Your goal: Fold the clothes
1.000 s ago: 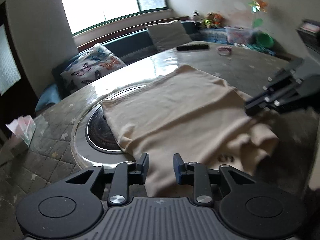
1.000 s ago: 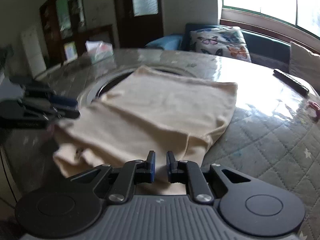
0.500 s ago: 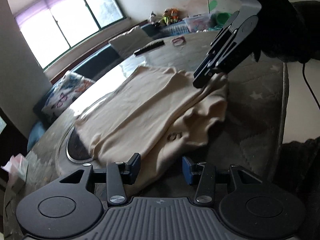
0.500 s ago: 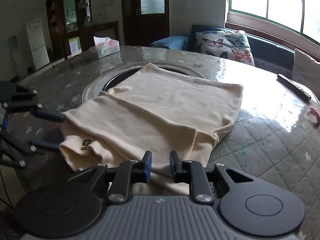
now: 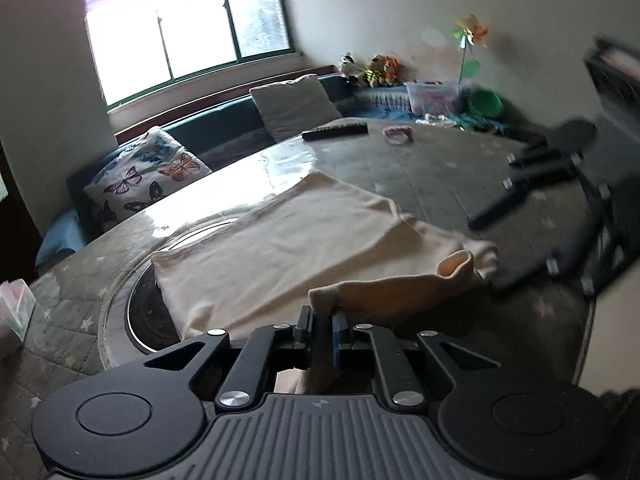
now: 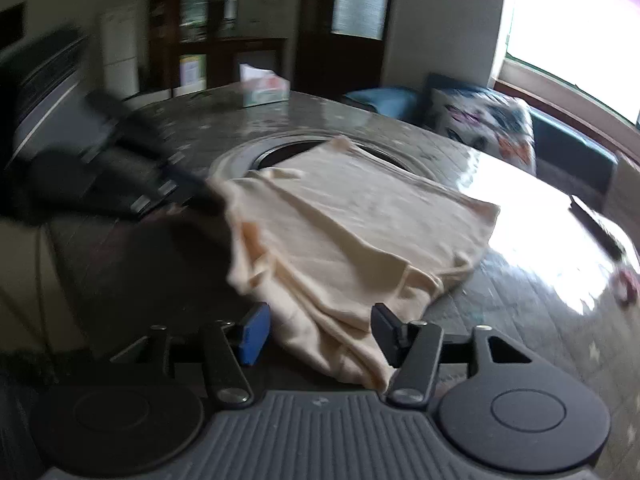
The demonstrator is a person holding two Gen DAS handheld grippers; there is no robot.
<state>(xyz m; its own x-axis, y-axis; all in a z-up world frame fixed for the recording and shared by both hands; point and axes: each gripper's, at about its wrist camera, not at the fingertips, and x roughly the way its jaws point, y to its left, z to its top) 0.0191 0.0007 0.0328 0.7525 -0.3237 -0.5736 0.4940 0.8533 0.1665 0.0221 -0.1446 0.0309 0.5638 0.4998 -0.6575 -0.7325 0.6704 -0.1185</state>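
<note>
Cream garment: folded flat near the front of the round table, far end lying over the recessed round burner; near hem bunched and lifted off the surface. In my right view its long right edge runs straight.

Round table: grey quilted cover with small stars, glossy where the window light lands. Bare surface lies on every side of the garment, most of it beyond and to the right in my left view.

Room: bright window, dark bench below it with a butterfly cushion and a plain grey cushion; toys and a pinwheel on the far ledge; dark cabinets in my right view, blurred.

My right gripper: jaws have just been opening and stand wide, the garment's near corner lying between them, pads clear of the cloth.

My left gripper: jaws have just closed and pinch the raised hem, cloth pulled up between the pads.

Small items: tissue box at the table's left rim; black remote control and a small pink object on the far side, well apart from the garment.
</note>
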